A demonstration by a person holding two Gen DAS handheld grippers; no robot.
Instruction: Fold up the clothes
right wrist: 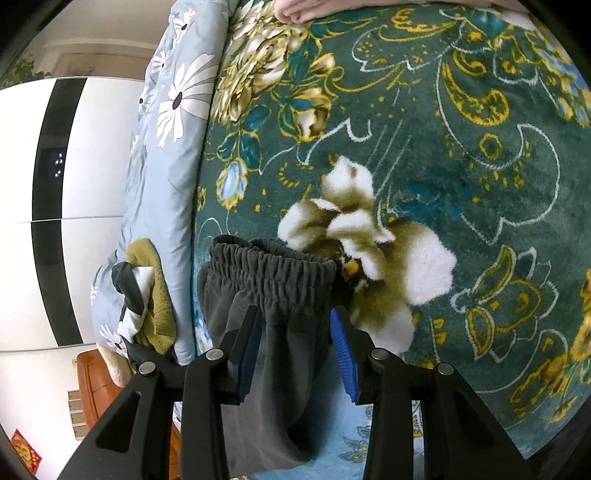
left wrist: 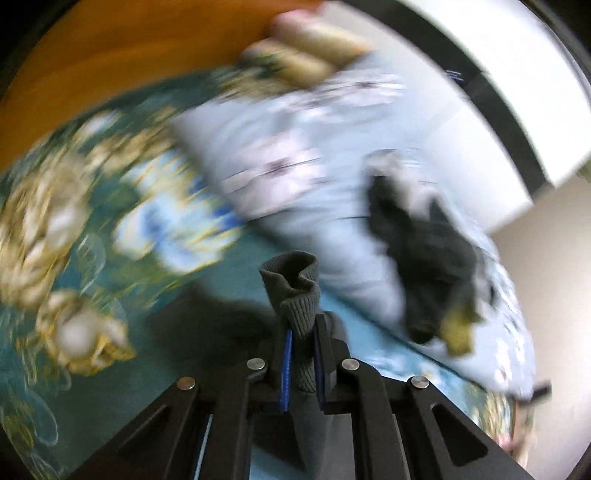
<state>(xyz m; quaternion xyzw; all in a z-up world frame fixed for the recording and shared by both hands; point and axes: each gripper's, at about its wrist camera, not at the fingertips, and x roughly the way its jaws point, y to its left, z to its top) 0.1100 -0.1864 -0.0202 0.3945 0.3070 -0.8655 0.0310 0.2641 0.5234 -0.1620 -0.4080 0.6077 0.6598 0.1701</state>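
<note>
Grey trousers: nearest your right camera; the elastic waistband is bunched between your right fingers and the legs hang toward the lens, over the green blanket's near edge.
Green floral blanket: it covers the bed and carries everything; its gold and white flowers fill your right view, and your left view shows it smeared by blur.
Pale blue daisy quilt: it lies folded along the blanket's left edge in your right view, and runs across the middle of your left view.
Clothes pile: dark, white and olive pieces heaped on the quilt's near end, apart from the trousers.
Pink fabric: at the blanket's far edge; too little shows to name it.
Right gripper: your blue-padded fingers stand apart with the waistband's cloth between them; whether they truly pinch it, you cannot tell.
Left gripper: your fingers are closed on a ribbed grey cuff that sticks out past the tips.
</note>
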